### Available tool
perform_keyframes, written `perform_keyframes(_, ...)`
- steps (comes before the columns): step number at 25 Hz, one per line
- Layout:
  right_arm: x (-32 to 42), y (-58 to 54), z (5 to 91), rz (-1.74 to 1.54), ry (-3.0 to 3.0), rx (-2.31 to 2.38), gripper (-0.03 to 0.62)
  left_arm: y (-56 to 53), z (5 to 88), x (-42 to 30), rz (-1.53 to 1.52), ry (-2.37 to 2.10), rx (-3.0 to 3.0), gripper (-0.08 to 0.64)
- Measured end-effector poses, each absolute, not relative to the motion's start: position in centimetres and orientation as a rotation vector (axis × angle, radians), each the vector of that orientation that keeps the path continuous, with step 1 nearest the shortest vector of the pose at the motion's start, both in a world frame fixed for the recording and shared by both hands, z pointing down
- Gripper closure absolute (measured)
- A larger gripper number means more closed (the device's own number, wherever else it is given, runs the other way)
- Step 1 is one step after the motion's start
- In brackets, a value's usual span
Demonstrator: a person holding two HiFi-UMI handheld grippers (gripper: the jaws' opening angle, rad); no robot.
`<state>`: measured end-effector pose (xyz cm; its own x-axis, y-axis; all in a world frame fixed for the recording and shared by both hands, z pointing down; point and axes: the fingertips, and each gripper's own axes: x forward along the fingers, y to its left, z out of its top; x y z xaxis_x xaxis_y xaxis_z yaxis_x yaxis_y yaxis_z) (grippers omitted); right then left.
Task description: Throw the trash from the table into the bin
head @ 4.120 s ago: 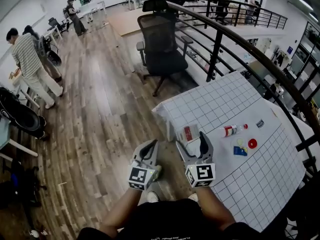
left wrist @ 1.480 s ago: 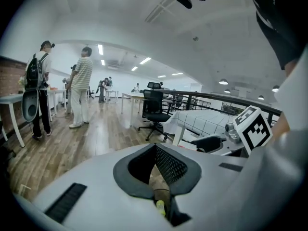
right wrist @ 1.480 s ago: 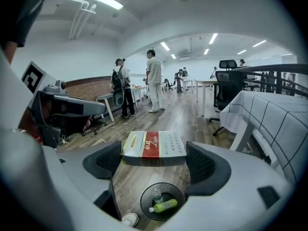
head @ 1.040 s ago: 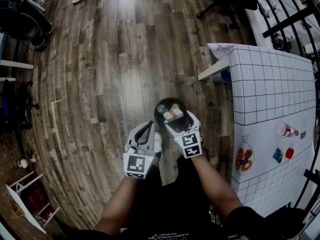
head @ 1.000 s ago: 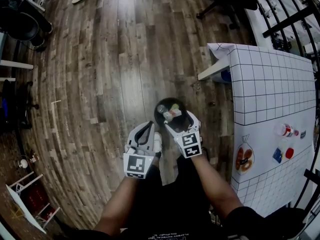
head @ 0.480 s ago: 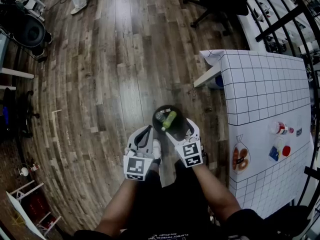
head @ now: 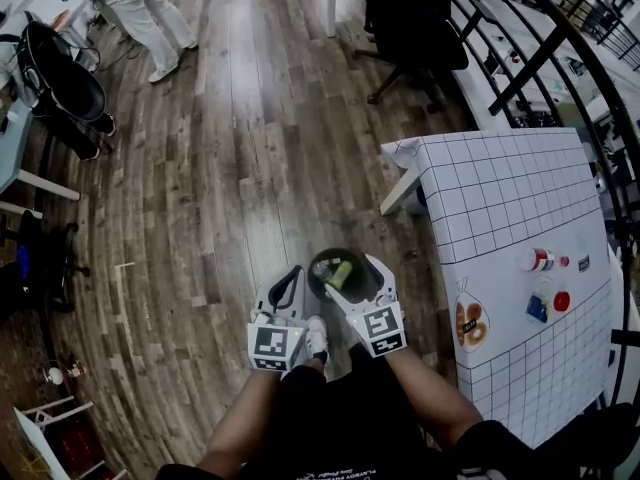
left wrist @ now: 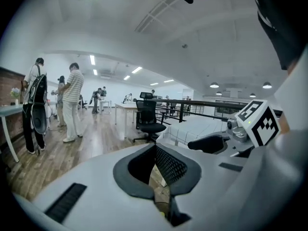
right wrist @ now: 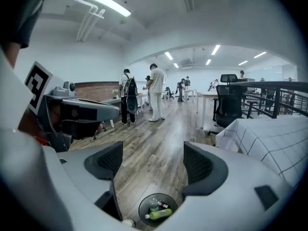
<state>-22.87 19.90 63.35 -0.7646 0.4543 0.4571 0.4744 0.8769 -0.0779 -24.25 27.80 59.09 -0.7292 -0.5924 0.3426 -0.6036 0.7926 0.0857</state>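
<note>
My left tongs (head: 292, 273) are pressed together and empty. My right tongs (head: 352, 278) are spread and empty above the bin (head: 312, 268) on the floor, which holds a green bottle (head: 340, 274). A snack bag (head: 468, 320) lies at the worktop's (head: 500, 198) edge nearest the bin, and a small bottle (head: 535, 260) lies further in.

floor (head: 230, 168): was matt, worn wood planks | surface (head: 500, 198): had smooth white gridded covering | bottle (right wrist: 161, 214) in bin (right wrist: 142, 210): looked glossy green plastic | right tool (right wrist: 153, 165): was matt grey plastic

bin (right wrist: 169, 202): 1 | green bottle (right wrist: 158, 213): 1 | table (head: 500, 198): 1 | office chair (head: 415, 18): 1
</note>
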Motion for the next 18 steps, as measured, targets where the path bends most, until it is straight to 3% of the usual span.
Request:
perform_keyframes(6,-23.2,20.8,56.9,-0.097,-2.696,-0.668,0.194,28.3,54.3,-24.2,0.037,-2.702,0.95,0.537)
perform_keyframes(9,-23.4,20.5,54.5,-0.136,-2.762,-0.632,0.33,28.5,52.3,-24.1,0.042,-2.732,0.979,0.537)
perform_keyframes(18,-23.9,20.1,49.2,-0.215,-2.917,-0.524,0.54,28.9,48.5,-24.2,0.028,-2.787,1.037,0.537)
